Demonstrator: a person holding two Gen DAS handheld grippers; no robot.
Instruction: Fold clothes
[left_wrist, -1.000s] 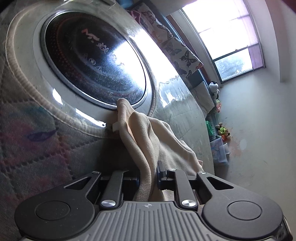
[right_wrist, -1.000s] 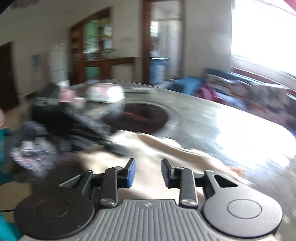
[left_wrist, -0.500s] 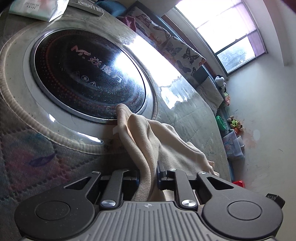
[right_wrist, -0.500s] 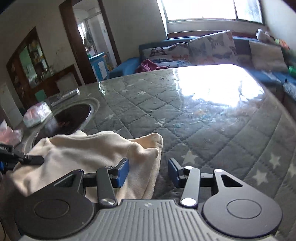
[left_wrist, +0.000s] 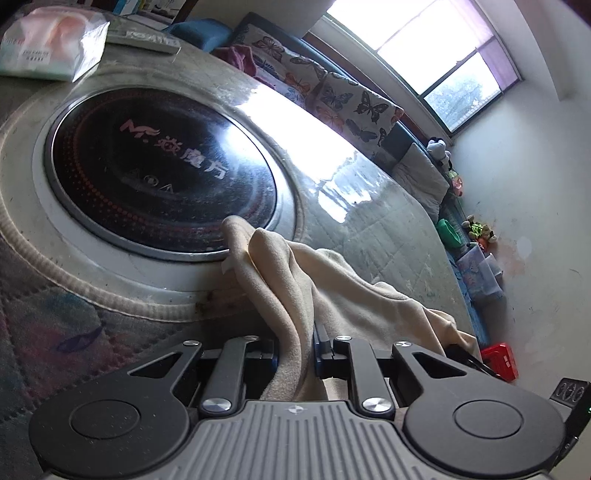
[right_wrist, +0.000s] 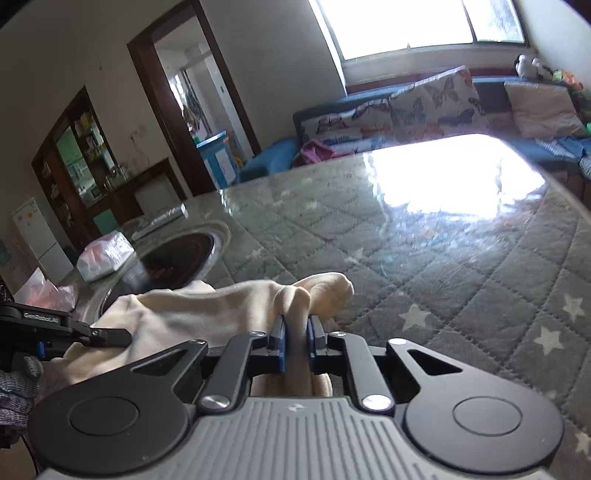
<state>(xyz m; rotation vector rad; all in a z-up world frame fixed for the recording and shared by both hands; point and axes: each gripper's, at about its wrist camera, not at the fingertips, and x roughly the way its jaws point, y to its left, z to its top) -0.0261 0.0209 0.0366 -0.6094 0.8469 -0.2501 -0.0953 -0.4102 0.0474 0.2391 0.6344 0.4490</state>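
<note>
Right gripper (right_wrist: 295, 338) now clamped on cream garment (right_wrist: 207, 310); left gripper (left_wrist: 294, 347) pinching opposite end.

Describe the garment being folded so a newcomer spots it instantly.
Start at the round black glass cooktop set into the quilted table. Beside its rim lies a cream cloth, bunched, pinched by both tongs: the only plain soft fabric there.

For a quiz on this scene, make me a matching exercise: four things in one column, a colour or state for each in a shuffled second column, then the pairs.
Things:
1. cream garment
2. round cooktop
3. tissue pack
4. crate on the floor

Descriptions:
A. red
B. black and glossy, set into the table
C. pinched at two spots by both grippers
D. lying at the table's far edge, white wrapper

Pairs: 1-C, 2-B, 3-D, 4-A
</note>
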